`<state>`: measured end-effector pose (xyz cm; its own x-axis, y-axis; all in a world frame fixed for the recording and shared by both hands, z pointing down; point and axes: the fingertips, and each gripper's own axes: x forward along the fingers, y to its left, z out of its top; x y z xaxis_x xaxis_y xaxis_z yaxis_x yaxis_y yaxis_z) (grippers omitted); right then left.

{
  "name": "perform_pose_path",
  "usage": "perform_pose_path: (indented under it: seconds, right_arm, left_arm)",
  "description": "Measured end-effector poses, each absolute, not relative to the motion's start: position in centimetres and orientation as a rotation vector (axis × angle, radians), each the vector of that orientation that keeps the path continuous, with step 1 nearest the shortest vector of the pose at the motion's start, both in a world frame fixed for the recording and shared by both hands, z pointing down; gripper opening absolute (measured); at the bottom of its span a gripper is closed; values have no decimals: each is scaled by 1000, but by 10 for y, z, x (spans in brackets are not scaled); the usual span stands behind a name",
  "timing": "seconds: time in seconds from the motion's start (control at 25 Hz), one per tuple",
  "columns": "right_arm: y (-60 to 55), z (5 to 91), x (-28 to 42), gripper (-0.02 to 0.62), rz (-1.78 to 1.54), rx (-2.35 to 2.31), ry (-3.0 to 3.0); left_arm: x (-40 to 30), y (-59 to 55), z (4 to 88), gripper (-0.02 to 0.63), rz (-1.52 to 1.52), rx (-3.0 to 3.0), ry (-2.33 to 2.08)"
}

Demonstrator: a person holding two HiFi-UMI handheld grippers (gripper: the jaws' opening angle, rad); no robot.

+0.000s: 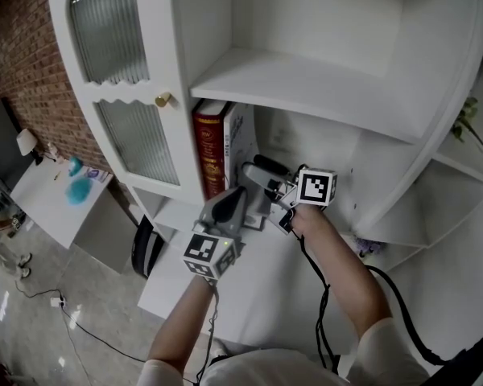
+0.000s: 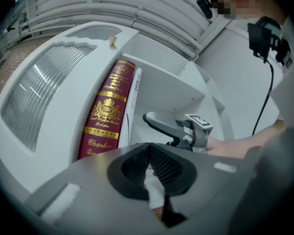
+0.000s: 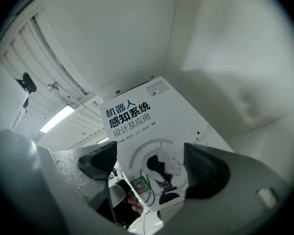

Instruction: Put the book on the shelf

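Head view: a white cabinet (image 1: 435,95) fills the frame, and both arms reach into its lower shelf compartment. A white book (image 1: 240,139) stands upright there, touching a dark red book (image 1: 211,147) on its 9 o'clock side. At 9 o'clock from the books is a ribbed glass door (image 1: 137,147) with a brass knob (image 1: 163,100).

The right gripper (image 1: 256,170) points toward 10 o'clock at the white book's lower part. The left gripper (image 1: 240,193) sits just below it, at 6 o'clock, also pointing at the books.

Right gripper view: the right gripper (image 3: 152,165) has its jaws wide apart. The white book (image 3: 147,126) stands between them, its cover, with dark title characters and a robot picture, facing the camera. The pads do not press on it.

Left gripper view: the left gripper (image 2: 148,153) has its jaws closed together, holding nothing. Beyond them, at 11 o'clock, rises the red book (image 2: 108,111) with gold lettering, the white book's spine (image 2: 133,99) beside it.
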<state>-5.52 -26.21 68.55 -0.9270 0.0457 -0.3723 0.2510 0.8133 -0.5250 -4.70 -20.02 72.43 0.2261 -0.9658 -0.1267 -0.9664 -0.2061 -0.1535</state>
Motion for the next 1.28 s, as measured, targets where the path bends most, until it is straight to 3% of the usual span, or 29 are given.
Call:
perform_pose_path:
  seconds: [0.24,0.36,0.52,0.72,0.84,0.92,1.28]
  right_arm:
    - [-246,693,-49,416,-830,163,2681]
    - [-232,698,-39,377,-778,96,2700]
    - [-208,703,-23,291,-746,27,2709]
    - [-172,716,3,88,-678,-93,2723]
    - [-144,729,13,27,-638,-163,2739]
    - [-126,738,14,3,-627,-192,2747]
    - [-62,787,35,3,-671,-415,2815]
  left_arm:
    - [-45,-188,724,9,-32,-2299,1815]
    - [-48,-171,727,9,-35,-2317,1809]
    - [-55,-143,742,9,-64,-2394,1838]
    - [-70,-99,767,9,-171,-2458,1942]
    - [-78,-74,779,9,-230,-2498,1989]
    - [-80,-62,784,9,-242,-2522,1983]
    - [-71,-16,811,9,-173,-2734,1943]
